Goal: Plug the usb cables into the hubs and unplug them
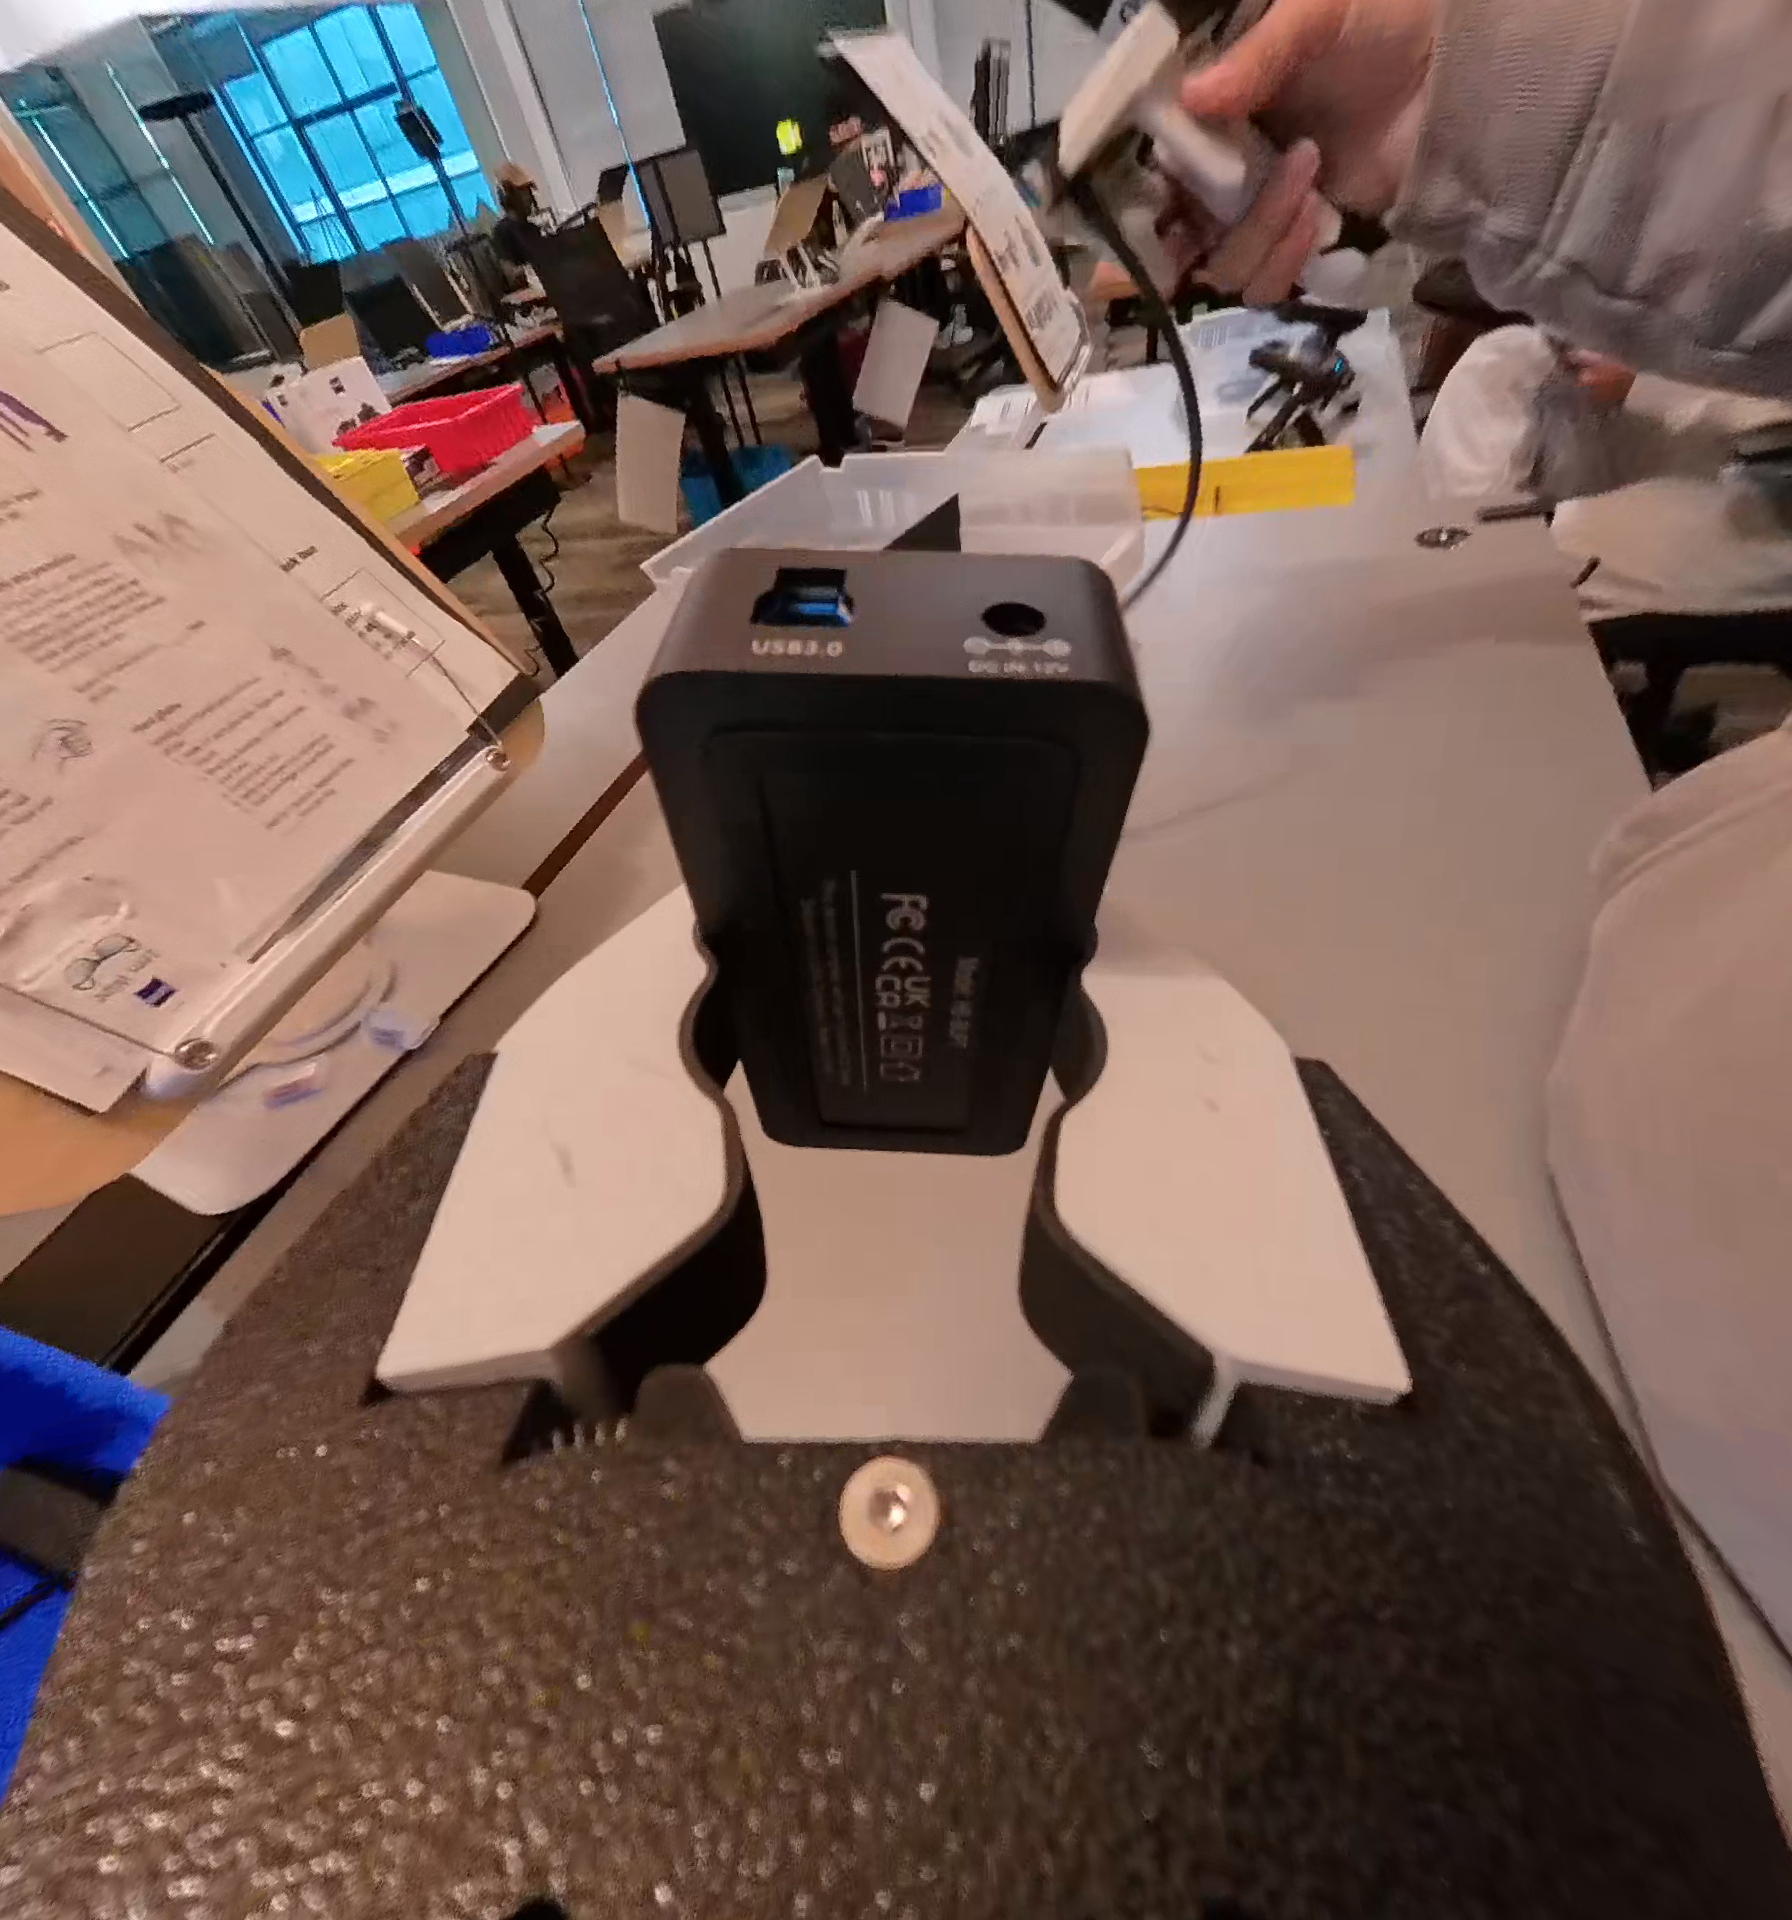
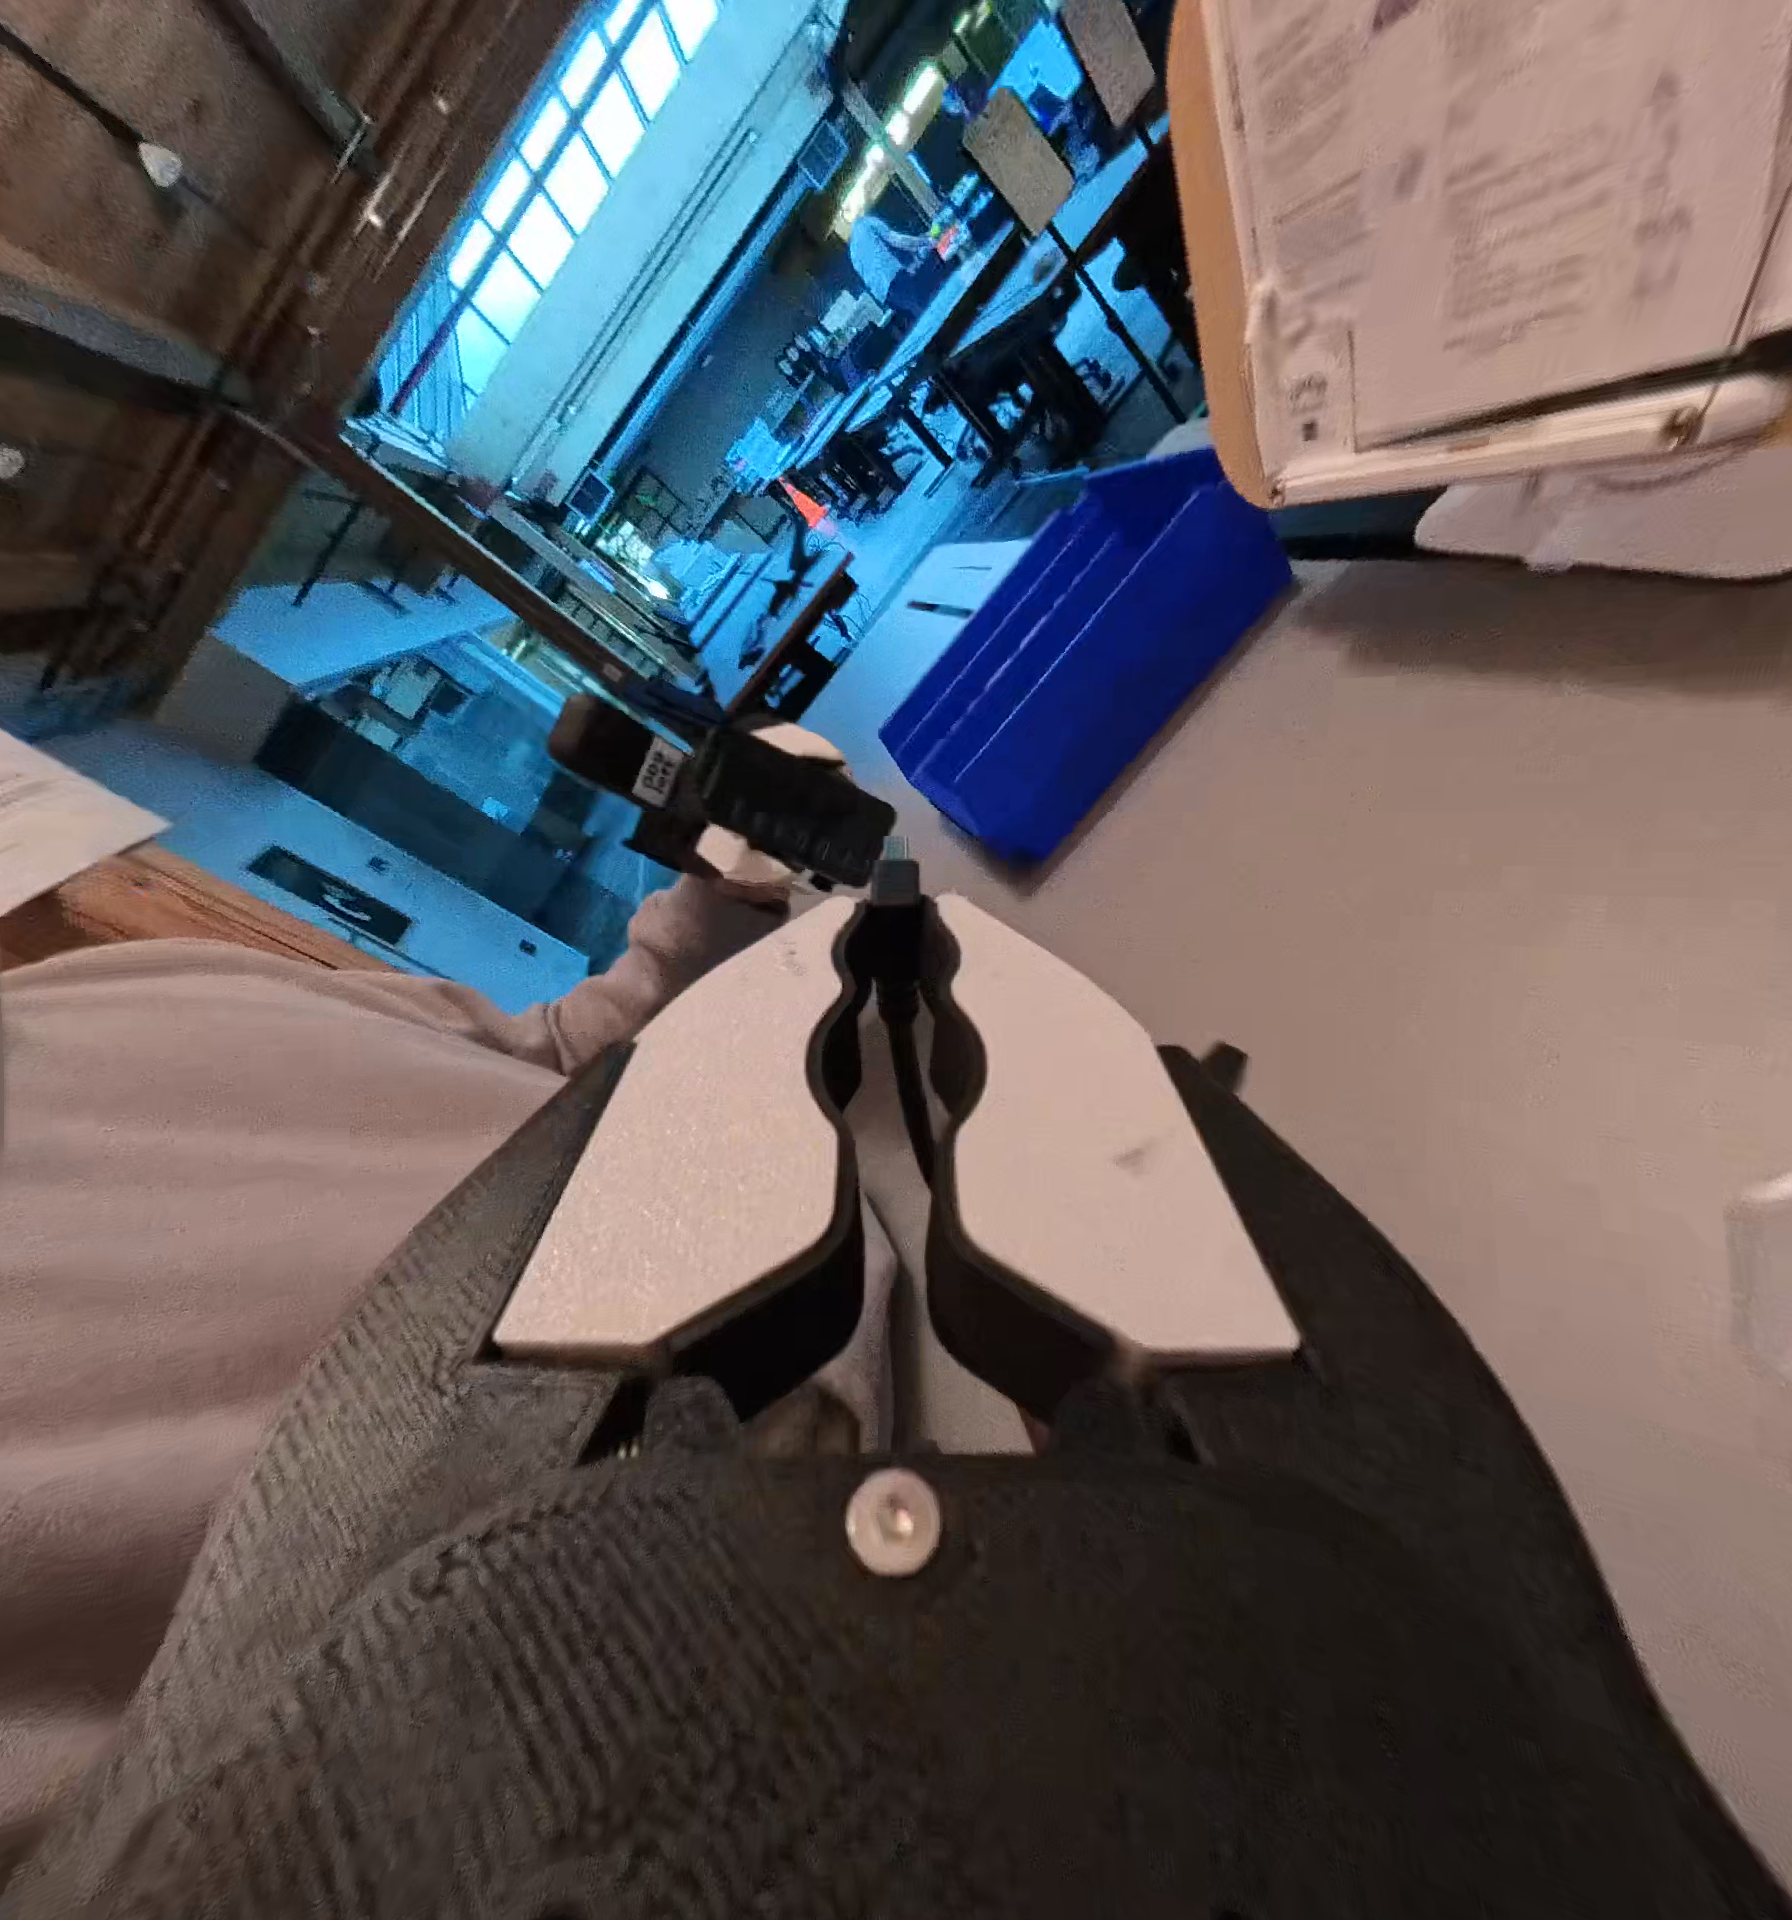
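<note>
We see left hand-held gripper (image 1: 897, 1023) clamped on black hub (image 1: 892, 831), lifted off grey surface (image 1: 1339, 748). Right hand-held gripper (image 2: 897, 914) pinches usb cable (image 2: 897, 987), plug just beside hub.

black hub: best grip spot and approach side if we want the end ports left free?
Grip the black hub across its two long sides at the lower half, coming from the end opposite the ports, as the left gripper does now. The body is a straight-sided block, so the pads seat flat, and the blue USB port on the far end face stays clear for the cable plug held in the right gripper.
</note>
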`<state>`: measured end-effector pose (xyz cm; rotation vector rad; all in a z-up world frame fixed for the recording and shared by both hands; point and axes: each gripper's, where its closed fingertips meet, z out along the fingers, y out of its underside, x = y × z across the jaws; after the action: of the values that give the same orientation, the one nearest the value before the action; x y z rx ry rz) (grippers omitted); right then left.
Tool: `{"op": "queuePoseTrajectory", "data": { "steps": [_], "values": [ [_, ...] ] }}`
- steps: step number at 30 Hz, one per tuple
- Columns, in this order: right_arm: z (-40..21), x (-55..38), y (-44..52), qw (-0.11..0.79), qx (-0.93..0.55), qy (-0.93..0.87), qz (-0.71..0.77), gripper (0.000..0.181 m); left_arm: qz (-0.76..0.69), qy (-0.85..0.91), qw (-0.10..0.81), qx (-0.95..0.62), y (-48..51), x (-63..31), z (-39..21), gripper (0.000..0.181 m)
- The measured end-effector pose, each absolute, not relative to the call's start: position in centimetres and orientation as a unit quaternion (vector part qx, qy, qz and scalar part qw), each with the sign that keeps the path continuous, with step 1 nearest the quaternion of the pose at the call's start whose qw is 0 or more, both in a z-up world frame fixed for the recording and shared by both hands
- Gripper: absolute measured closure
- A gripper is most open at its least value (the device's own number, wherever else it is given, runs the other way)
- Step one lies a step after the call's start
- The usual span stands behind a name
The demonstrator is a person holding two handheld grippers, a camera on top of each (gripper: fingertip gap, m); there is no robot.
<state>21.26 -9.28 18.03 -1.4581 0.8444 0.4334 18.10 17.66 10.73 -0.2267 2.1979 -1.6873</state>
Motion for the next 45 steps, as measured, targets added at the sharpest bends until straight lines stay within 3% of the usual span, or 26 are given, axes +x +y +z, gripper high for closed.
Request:
{"op": "queuePoseTrajectory", "data": {
  "steps": [5,9,16,19,23,30,32,37,42,45],
  "values": [
    [21.9,24.8,-17.2,0.643,-0.653,0.399,0.008,0.173,-0.593,0.787,0.151,-0.083,16.3,16.8,8.0,0.122],
    [20.4,27.5,-22.0,0.635,-0.644,0.423,-0.061,0.173,-0.600,0.785,0.127,-0.088,15.6,16.0,6.9,0.122],
    [13.8,28.8,-22.4,0.683,-0.583,0.439,0.044,0.173,-0.611,0.778,0.113,-0.097,15.4,15.6,6.7,0.122],
    [10.5,29.9,-23.5,0.652,-0.580,0.488,0.020,0.173,-0.620,0.771,0.103,-0.101,15.4,15.4,6.7,0.122],
    [4.2,30.9,-27.4,0.489,-0.643,0.583,-0.089,0.173,-0.622,0.770,0.094,-0.105,15.4,15.3,6.5,0.122],
    [1.5,30.8,-31.8,0.264,-0.723,0.579,-0.269,0.145,-0.630,0.766,0.074,-0.105,14.2,15.1,6.0,0.122],
    [2.7,31.0,-32.4,0.237,-0.715,0.568,-0.330,0.108,-0.632,0.765,0.069,-0.105,13.9,15.1,5.9,0.122],
    [5.6,30.2,-26.9,0.297,-0.740,0.509,-0.323,0.088,-0.642,0.758,0.052,-0.108,13.3,15.3,5.9,0.122],
    [9.6,25.0,-10.8,0.527,-0.771,0.316,-0.168,0.092,-0.649,0.755,0.015,-0.098,12.1,14.8,5.6,0.122],
    [11.3,19.9,-1.0,0.602,-0.766,0.199,-0.105,0.097,-0.646,0.759,-0.007,-0.082,11.0,14.2,5.4,0.122]
  ]
}}
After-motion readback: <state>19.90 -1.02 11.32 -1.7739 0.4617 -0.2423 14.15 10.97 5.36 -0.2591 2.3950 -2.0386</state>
